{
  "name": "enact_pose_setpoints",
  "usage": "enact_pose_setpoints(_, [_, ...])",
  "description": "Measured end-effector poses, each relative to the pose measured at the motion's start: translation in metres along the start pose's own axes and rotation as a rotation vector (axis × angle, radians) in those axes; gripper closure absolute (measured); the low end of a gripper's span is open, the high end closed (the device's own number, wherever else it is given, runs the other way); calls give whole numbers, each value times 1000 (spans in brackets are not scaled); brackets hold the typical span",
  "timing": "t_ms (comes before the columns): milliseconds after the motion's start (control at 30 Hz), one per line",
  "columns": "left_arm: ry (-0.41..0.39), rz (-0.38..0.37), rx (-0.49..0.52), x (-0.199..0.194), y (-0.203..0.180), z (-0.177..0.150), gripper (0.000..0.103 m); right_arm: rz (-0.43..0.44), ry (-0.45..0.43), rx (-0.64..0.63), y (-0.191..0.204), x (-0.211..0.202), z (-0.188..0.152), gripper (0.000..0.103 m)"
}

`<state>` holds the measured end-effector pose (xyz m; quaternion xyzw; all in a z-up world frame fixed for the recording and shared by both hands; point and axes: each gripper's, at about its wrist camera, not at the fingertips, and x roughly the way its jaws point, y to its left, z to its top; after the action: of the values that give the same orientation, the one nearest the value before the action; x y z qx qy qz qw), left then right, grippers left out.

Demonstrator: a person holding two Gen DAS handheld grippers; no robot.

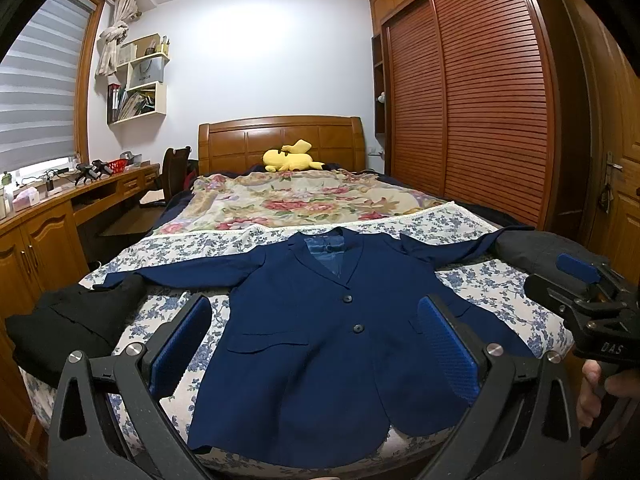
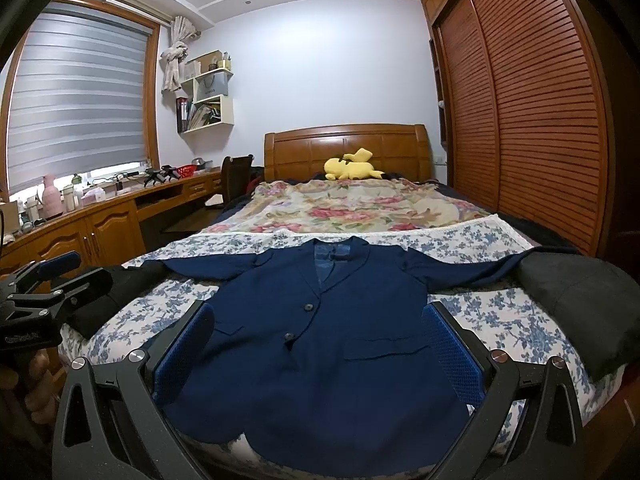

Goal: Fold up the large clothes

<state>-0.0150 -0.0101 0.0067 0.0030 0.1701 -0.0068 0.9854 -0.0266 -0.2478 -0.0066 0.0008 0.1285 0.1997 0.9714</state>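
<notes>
A navy blue suit jacket point(image 1: 320, 344) lies flat and face up on the bed, buttoned, both sleeves spread out sideways. It also shows in the right wrist view point(image 2: 332, 340). My left gripper point(image 1: 316, 332) is open and empty, held above the jacket's lower front. My right gripper point(image 2: 320, 340) is open and empty too, above the jacket's hem. The right gripper shows at the right edge of the left wrist view point(image 1: 576, 280), and the left gripper at the left edge of the right wrist view point(image 2: 52, 276).
The bed's blue floral sheet point(image 1: 480, 280) lies under the jacket. A black garment point(image 1: 68, 324) lies at the bed's left edge, a dark grey one point(image 2: 580, 296) at the right. A yellow plush point(image 1: 290, 158) sits by the headboard. A wooden desk point(image 1: 52, 208) runs left, a wardrobe point(image 1: 480, 100) right.
</notes>
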Motion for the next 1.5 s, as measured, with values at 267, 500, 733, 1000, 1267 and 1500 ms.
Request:
enact_pose_setpoints(267, [8, -1, -1, 2, 1, 0, 0, 4, 6, 14, -1, -1, 1, 0])
enact_pose_setpoints(500, [13, -3, -3, 4, 2, -1, 0, -2, 4, 8, 2, -1, 2, 0])
enact_pose_setpoints(733, [15, -7, -6, 6, 1, -2, 0, -2, -2, 1, 2, -1, 1, 0])
enact_pose_setpoints(1000, [21, -9, -6, 8, 1, -4, 0, -1, 4, 9, -1, 1, 0, 0])
enact_pose_setpoints(1267, [45, 6, -12, 20, 6, -11, 0, 3, 17, 15, -3, 7, -2, 0])
enact_pose_setpoints(1500, [88, 60, -1, 45, 18, -23, 0, 36, 16, -8, 2, 31, -3, 0])
